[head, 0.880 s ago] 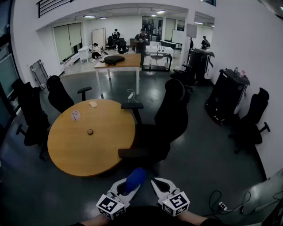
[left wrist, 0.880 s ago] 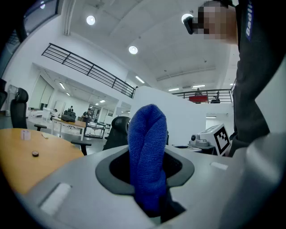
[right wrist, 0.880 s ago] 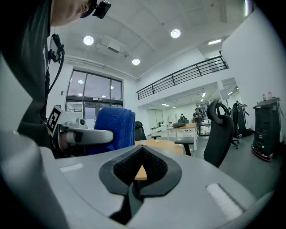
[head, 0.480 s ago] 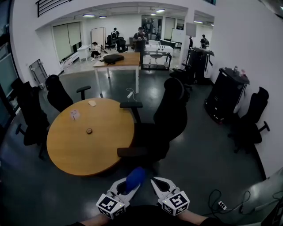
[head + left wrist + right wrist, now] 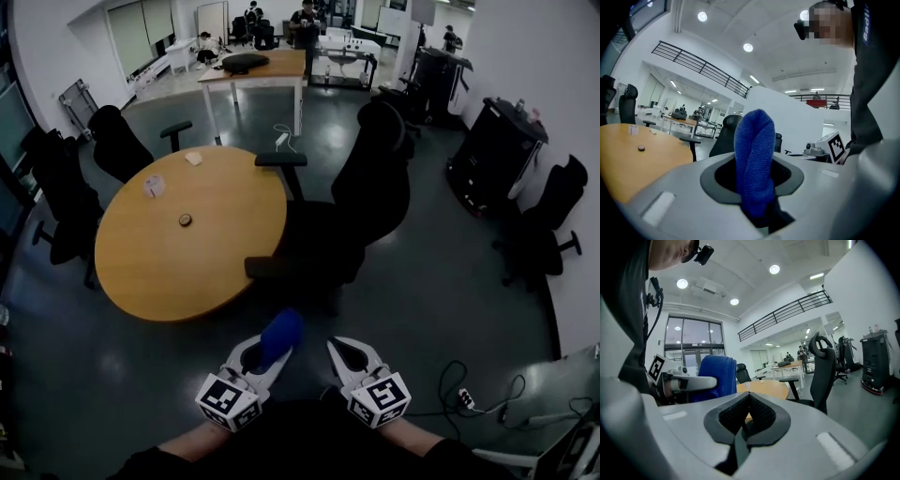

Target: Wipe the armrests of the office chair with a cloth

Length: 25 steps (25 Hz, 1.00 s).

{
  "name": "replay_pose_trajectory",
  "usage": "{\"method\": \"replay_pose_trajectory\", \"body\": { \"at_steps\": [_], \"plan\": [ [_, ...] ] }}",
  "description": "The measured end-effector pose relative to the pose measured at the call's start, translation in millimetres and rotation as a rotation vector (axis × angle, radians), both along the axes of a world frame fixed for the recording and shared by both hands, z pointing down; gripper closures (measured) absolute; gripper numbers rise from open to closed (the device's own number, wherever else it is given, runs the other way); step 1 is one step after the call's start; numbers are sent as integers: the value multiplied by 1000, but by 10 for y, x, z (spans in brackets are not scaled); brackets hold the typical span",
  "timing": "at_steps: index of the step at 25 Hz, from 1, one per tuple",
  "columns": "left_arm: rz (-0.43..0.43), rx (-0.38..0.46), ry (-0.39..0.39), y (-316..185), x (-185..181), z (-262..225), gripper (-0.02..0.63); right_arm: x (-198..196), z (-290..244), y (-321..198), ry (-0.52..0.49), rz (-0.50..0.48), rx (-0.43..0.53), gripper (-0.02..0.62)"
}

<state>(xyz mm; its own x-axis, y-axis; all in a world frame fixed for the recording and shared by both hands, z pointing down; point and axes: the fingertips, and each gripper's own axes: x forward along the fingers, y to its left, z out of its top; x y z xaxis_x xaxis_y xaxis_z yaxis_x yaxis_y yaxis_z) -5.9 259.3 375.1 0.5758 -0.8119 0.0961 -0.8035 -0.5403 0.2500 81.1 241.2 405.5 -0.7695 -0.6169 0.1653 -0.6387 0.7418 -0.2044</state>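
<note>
Brown wood is at my far left: the round table (image 5: 169, 244). Next comes my left gripper (image 5: 265, 356), low by my body. Its jaws are squeezed tight on the blue cloth (image 5: 754, 154), which sticks up out of them. Ahead stands the black chair (image 5: 370, 206), close up to the table and well apart from the cloth. Its near armrest (image 5: 281, 266) and far armrest (image 5: 281, 160) both point at the table. My right gripper (image 5: 354, 361) is closed with nothing in it. I think this is the getting-close step, with no wiping begun. Next I must reach the cloth to the near armrest, lay it on top and rub along.
</note>
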Motion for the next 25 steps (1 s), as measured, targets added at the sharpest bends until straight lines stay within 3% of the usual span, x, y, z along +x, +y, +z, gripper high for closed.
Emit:
{"method": "replay_pose_trajectory", "body": {
  "at_steps": [6, 13, 18, 25],
  "plan": [
    [-48, -73, -3, -117, 190, 164, 459, 171, 161, -124, -9, -40, -77, 591],
    [-168, -74, -32, -294, 300, 127, 459, 422, 208, -331, -47, -101, -92, 591],
    [-260, -64, -82, -353, 102, 43, 459, 487, 301, -449, -56, -118, -131, 591],
    [-353, -59, -89, -658, -415, 212, 459, 377, 424, -721, -21, -111, -145, 591]
  ]
}}
